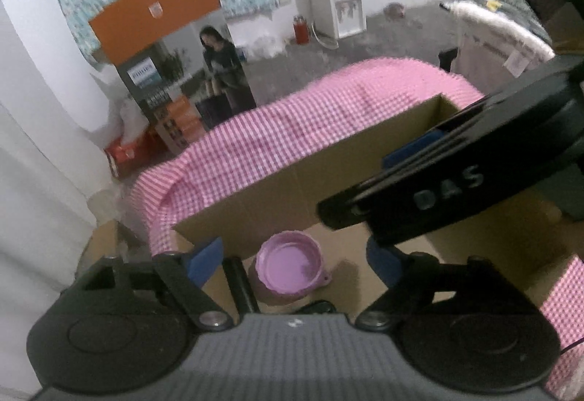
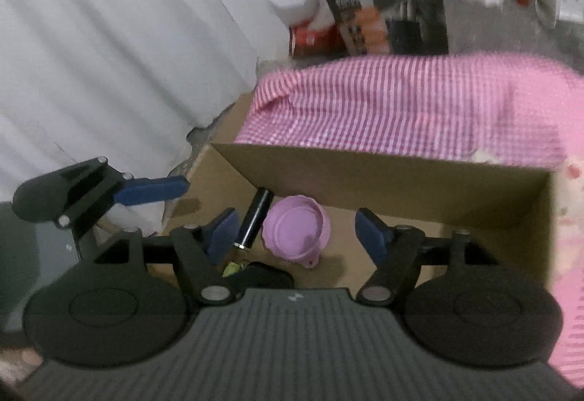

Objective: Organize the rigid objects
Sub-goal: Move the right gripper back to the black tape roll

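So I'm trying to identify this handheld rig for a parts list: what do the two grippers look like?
Both match: a ribbed grey body, two round black discs, black linkage arms with silver pivot pins, and blue finger pads. The left gripper and the right gripper look identical. White letters "DAS" show on the right gripper's black housing. No cables or sleeves visible.

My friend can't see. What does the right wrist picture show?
An open right gripper hovers over a brown cardboard box holding a round purple plastic bowl and a black cylinder. Pink checked cloth lies behind.
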### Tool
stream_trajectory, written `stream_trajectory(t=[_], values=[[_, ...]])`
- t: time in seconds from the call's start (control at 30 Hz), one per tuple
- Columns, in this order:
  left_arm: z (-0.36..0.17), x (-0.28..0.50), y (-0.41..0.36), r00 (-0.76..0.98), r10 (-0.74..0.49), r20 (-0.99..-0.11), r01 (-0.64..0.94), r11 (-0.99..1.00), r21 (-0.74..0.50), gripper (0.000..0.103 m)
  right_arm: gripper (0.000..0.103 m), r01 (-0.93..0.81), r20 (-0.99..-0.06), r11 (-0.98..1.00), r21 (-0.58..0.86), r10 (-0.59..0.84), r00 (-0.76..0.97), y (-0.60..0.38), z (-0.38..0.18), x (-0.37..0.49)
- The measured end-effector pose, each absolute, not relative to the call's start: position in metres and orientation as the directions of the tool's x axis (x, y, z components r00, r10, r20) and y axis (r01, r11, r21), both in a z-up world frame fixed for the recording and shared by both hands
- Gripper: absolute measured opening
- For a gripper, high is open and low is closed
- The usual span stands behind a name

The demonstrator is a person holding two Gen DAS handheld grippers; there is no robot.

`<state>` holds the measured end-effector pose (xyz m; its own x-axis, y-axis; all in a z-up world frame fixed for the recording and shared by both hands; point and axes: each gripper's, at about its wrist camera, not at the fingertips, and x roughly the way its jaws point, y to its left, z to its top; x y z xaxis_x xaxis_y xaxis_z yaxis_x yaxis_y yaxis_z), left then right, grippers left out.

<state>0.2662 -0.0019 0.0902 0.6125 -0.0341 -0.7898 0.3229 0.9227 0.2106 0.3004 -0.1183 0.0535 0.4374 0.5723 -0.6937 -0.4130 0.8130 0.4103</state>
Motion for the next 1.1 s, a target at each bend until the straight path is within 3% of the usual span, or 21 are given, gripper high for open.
stream_trajectory(t=[0.17,0.67,0.93,1.1], values=[[0.11,0.239,-0.008,0.657,-0.026,-0.753,0.31,0.92,0.239,0.09,0.08,-0.446,-0.64,0.824,0.348,0.557,0.53,-0.135,0.089,0.26],[0.13,0.151,-0.016,0.702,-0.034,-0.712,0.292,0.925,0.244,0.094,0.084,-0.461,-0.516,0.834,0.303,0.55,0.657,-0.174,0.128,0.129],[0.103,0.076,-0.01,0.721,-0.11,-0.684,0.31,0.934,0.176,0.099,0.089,-0.45,-0.444,0.839,0.306,0.544,0.712,-0.197,0.101,0.033],[0.056,0.04,-0.011,0.694,-0.168,-0.7,0.341,0.933,0.113,0.099,0.089,-0.416,-0.483,0.854,0.313,0.52,0.704,-0.2,0.053,-0.006]])
